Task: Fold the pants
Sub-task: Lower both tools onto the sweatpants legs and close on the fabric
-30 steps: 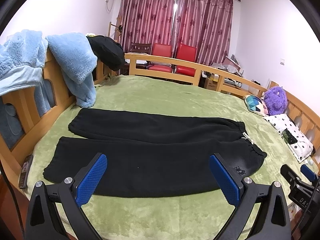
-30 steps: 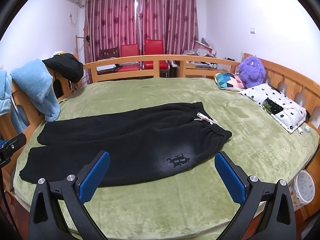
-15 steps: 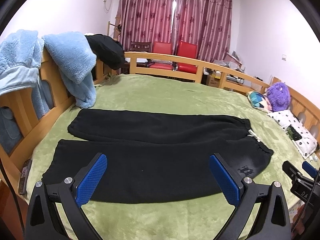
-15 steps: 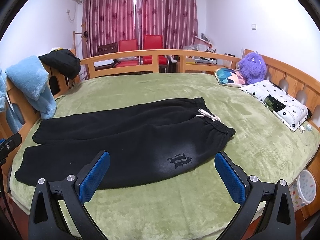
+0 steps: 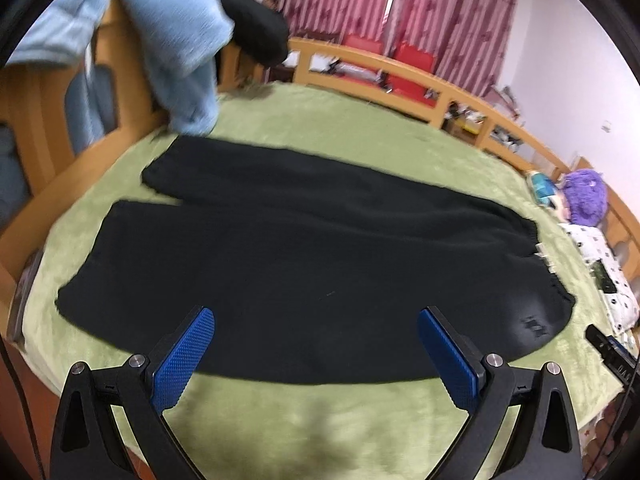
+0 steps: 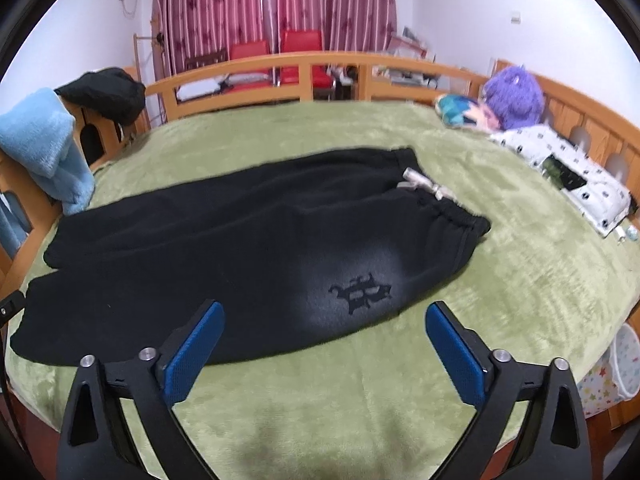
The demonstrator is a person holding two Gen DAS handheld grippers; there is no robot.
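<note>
Black pants (image 5: 304, 248) lie flat on the green bed cover (image 5: 320, 412), legs to the left, waistband with a white drawstring (image 6: 424, 186) to the right; they also show in the right wrist view (image 6: 224, 248). A dark logo (image 6: 360, 292) sits near the waist. My left gripper (image 5: 316, 344) is open and empty above the near edge of the front leg. My right gripper (image 6: 324, 340) is open and empty above the near edge by the logo. The right gripper's body shows at the left wrist view's right edge (image 5: 612, 354).
A wooden rail (image 6: 304, 68) rings the bed. Light blue blankets (image 5: 176, 40) and a black garment (image 5: 260, 28) hang on the left rail. A purple plush toy (image 6: 514, 96), pillows (image 6: 560, 168) and a phone lie at the right. A bin (image 6: 626, 364) stands beside the bed.
Both grippers have moved forward and lower toward the pants, which now look larger. Both stay open. The pants have not moved.
</note>
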